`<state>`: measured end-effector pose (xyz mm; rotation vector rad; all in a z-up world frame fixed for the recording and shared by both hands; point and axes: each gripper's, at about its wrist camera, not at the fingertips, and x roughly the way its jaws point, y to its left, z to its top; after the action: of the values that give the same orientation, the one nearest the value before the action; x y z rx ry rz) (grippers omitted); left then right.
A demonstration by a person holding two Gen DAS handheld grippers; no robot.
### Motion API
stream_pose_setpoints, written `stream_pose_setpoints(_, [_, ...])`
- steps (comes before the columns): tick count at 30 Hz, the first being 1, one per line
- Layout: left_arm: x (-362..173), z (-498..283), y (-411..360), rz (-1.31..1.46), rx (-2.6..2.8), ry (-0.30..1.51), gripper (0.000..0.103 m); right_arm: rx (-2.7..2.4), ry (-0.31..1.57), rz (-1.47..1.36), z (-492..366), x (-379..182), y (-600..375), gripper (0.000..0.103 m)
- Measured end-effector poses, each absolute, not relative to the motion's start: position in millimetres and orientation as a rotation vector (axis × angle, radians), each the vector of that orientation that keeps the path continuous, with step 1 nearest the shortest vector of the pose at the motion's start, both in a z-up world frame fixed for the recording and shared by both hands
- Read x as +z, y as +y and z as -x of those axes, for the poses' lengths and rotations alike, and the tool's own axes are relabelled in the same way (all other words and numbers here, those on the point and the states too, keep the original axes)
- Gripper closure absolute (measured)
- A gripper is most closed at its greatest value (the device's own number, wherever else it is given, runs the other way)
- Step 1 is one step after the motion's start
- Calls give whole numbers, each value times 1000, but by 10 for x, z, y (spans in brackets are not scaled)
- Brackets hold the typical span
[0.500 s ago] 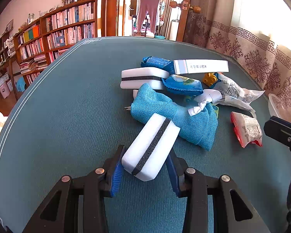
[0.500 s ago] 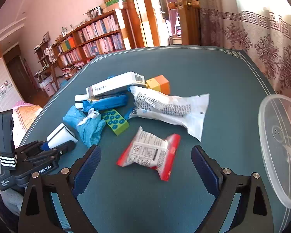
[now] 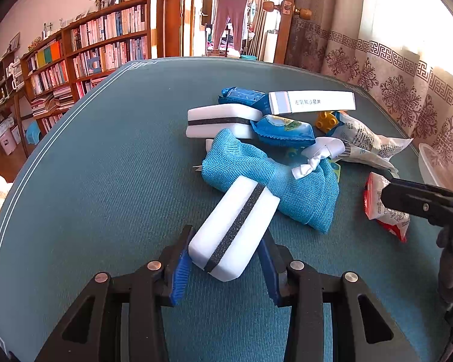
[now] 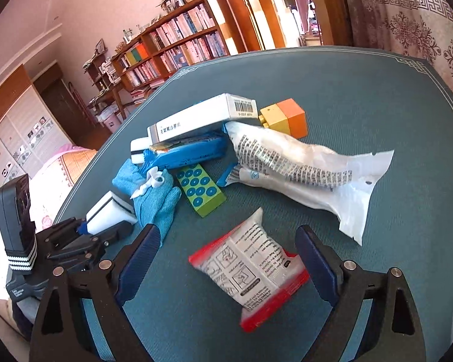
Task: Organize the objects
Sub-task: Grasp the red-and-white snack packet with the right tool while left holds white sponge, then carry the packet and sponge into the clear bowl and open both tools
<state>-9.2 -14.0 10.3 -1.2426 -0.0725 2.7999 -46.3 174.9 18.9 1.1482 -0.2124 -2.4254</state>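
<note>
My left gripper is shut on a white sponge with a black stripe, whose far end rests against a blue mesh cloth tied with white ribbon. The sponge also shows in the right wrist view. My right gripper is open, its pads either side of a red and white sachet lying on the teal table. The sachet shows at the right of the left wrist view.
A pile lies mid-table: a second striped sponge, blue snack packets, a long white box, a white printed bag, a green studded block and a yellow-orange block. A clear plastic tub stands at the right.
My right gripper has moved forward and down so the red and white sachet now lies between its open pads. My left gripper still holds the sponge in much the same place.
</note>
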Motion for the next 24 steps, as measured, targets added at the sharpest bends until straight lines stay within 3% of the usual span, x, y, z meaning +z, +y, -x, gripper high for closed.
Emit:
stream_pose_setpoints(7, [100, 90, -139, 1243, 2800, -66, 60, -2447, -149, -1173, 170, 154, 1735, 13])
stream_pose_setpoints(16, [102, 88, -119, 1244, 2805, -42, 57, -2585, -46, -1212, 194, 101, 1636, 36])
stream_pose_setpoints(19, [108, 87, -124, 1242, 2802, -45, 58, -2623, -26, -1213, 194, 92, 1610, 51])
stream_pose_setpoints(24, [110, 91, -144, 1236, 2792, -49, 59, -2641, -68, -1212, 131, 97, 1621, 56])
